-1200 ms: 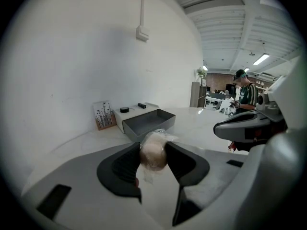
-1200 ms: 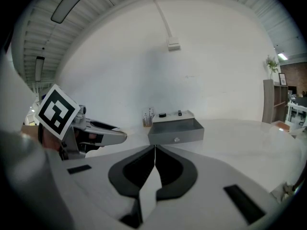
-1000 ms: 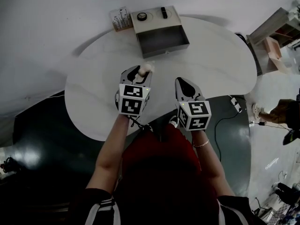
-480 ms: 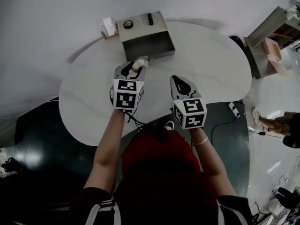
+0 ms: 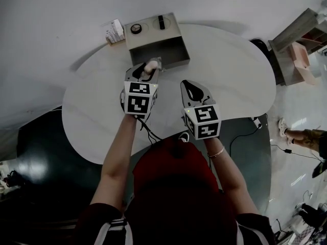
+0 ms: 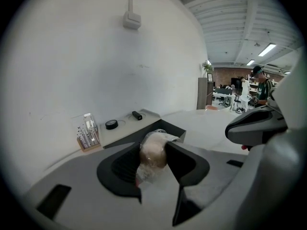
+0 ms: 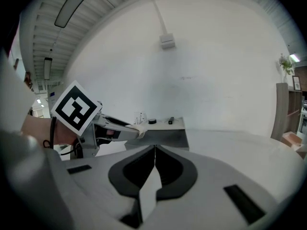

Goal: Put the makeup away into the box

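Head view: the left gripper is clamped on a beige sponge in clear wrap. It holds the sponge above the white worktop, at the near edge of the open grey box. The right gripper hovers beside it over the worktop, short of the box. A round jar and a black stick lie on the box's flat top. A small rack stands just beside the box's left end.

Left gripper view: both jaws press the sponge from the sides, and its wrap bulges out above and below them. The box's dark open compartment lies straight ahead, with the jar and stick behind it. The right gripper shows at the right edge.

Right gripper view: the jaws are pressed together with nothing between them. At the left, the left gripper carries the sponge in front of the box.
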### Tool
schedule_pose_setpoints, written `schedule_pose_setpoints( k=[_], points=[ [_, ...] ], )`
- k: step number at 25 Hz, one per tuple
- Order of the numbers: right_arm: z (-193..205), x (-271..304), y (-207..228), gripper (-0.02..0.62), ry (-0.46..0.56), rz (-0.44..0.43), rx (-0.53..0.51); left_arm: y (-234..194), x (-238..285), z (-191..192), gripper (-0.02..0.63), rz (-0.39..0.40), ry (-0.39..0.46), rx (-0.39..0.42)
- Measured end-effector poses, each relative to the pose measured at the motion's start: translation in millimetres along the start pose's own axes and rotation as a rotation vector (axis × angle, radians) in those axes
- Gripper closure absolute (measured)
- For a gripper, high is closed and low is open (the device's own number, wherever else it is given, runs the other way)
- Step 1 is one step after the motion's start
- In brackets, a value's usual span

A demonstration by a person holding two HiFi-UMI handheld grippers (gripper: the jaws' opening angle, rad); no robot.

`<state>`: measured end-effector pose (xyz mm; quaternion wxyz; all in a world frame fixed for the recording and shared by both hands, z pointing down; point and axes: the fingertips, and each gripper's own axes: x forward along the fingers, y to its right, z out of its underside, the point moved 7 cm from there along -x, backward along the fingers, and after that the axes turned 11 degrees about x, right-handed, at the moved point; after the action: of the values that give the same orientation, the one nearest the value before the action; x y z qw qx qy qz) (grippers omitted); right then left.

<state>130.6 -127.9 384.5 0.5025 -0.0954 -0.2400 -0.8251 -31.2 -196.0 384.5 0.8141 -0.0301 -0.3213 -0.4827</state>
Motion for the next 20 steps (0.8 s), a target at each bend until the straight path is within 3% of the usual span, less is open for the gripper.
schedule_pose_setpoints(
  k=[12, 20],
  points=[
    [2.7, 48.8, 16.2, 0.58, -0.061, 0.032, 0.036, -21.4, 64.0, -7.2, 0.419, 0.065, -0.019, 0.027],
    [1.7, 69.0, 24.3, 0.58, -0.072, 0.039, 0.055, -22.3, 96.8, -10.0, 0.419, 0.13, -0.086, 0.053]
  ],
)
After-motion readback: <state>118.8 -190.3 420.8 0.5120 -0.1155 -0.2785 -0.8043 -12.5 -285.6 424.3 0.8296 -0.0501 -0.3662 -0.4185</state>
